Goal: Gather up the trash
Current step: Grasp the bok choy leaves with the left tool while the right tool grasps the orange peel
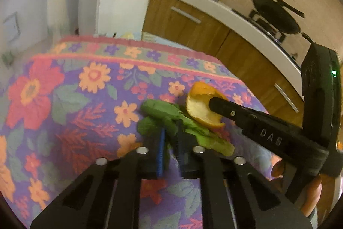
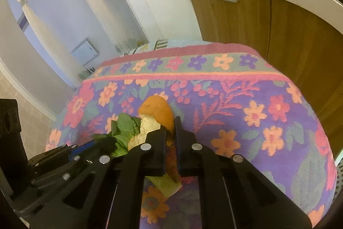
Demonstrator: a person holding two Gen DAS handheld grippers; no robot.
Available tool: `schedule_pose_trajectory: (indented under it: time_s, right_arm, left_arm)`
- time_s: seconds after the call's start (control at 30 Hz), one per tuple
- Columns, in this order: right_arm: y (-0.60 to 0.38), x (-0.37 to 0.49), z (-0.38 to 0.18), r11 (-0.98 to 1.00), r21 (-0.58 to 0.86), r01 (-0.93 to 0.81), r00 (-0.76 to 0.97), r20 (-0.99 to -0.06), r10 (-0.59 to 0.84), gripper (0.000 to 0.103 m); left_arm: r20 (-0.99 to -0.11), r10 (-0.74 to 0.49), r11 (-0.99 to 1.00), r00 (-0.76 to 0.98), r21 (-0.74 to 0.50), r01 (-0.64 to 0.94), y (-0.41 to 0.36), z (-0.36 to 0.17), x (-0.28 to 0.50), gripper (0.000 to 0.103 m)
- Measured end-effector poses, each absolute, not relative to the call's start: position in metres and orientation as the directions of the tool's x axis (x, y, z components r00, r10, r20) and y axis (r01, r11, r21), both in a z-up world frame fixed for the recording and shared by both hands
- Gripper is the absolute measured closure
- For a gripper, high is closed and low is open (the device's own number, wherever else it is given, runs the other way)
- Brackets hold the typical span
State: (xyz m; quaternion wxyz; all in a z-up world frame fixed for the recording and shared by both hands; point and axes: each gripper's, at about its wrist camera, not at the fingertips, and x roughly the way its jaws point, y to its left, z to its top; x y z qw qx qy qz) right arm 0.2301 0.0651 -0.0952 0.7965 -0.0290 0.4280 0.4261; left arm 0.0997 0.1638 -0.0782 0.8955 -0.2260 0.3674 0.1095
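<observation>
Gripping leafy greens [image 1: 163, 115] left and orange peel [image 2: 158, 113] right, mid-tablecloth [image 2: 235, 100], clear of edges.

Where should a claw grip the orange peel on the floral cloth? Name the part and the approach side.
Grip the orange peel by its thin curled wall, one pad on the pale inside, one on the orange outside. It stands cupped on edge beside the green leaf, so come steeply from above on the side away from the leaf, as the right claw does.
</observation>
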Motion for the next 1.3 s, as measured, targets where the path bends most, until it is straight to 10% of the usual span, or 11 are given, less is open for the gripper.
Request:
schedule_pose_trajectory:
  time_s: [0.43, 0.97, 1.07, 1.13, 1.3]
  right_arm:
    - [-0.013, 0.210, -0.064, 0.671, 0.361, -0.648, 0.344, -0.648, 0.680, 0.098]
    - [-0.017, 0.184, -0.081, 0.691, 0.338, -0.640, 0.321, -0.699, 0.639, 0.098]
    - [-0.015, 0.184, -0.083, 0.701, 0.318, -0.638, 0.329, -0.711, 0.622, 0.098]
    - [-0.016, 0.185, -0.084, 0.702, 0.320, -0.636, 0.328, -0.712, 0.621, 0.098]
    - [-0.022, 0.187, -0.086, 0.704, 0.322, -0.633, 0.332, -0.709, 0.622, 0.098]
  left_arm:
    - [-0.641, -0.137, 0.927, 0.755, -0.352, -0.131, 0.171, -0.038, 0.056, 0.101]
    - [-0.777, -0.093, 0.954, 0.622, -0.249, -0.168, 0.237, -0.055, 0.055, 0.100]
    - [-0.772, -0.090, 0.944, 0.630, -0.268, -0.194, 0.240, -0.061, 0.068, 0.082]
    - [-0.777, -0.072, 0.932, 0.626, -0.276, -0.234, 0.239, -0.063, 0.068, 0.042]
    - [-0.778, 0.099, 0.892, 0.621, -0.207, -0.402, 0.227, -0.058, 0.035, 0.039]
